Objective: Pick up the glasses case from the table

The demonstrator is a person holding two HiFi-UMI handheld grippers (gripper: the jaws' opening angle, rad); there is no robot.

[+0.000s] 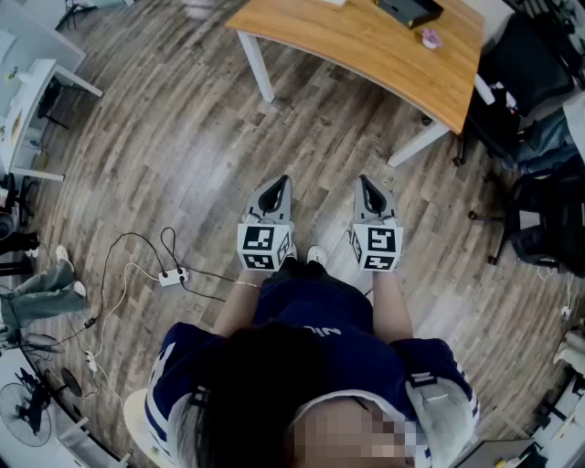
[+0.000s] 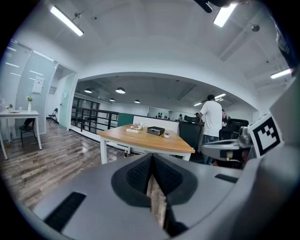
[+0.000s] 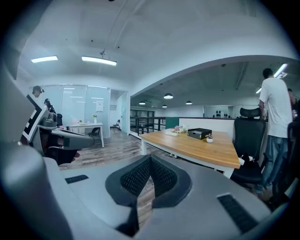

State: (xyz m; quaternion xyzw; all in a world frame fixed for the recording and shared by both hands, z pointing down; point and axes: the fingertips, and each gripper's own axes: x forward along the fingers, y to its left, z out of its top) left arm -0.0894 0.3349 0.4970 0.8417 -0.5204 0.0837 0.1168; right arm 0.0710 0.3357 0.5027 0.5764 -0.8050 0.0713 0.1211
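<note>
Closest to me, I have both tools held out side by side above the wooden floor [image 1: 183, 137], each tilted slightly downward. The left gripper [image 1: 275, 186] has its fingers [image 2: 138, 176] pressed fully together, the dark ribbed pads meeting at the tip, and nothing sits between them; I only see floorboards through the narrow slit below. The right gripper [image 1: 370, 186] is the same: its fingers [image 3: 136, 177] are closed tip to tip and hold nothing. Neither tool touches anything.

To my left on the floor lies a white power strip [image 1: 171, 276] with cables trailing from it.

Farther ahead stands the desk [image 1: 366, 50], a light wooden top on white legs, well apart from both tools. The glasses case [image 1: 409, 9], a dark rectangular box, lies on the desk's far part, and beside it, nearer me, is a small pink-and-white object [image 1: 431, 37]. In the right gripper view I see the case a little right of the fingers' line.

Beyond the desk, a person in a white shirt [image 3: 276, 108] stands beside a black office chair [image 3: 248, 140].
</note>
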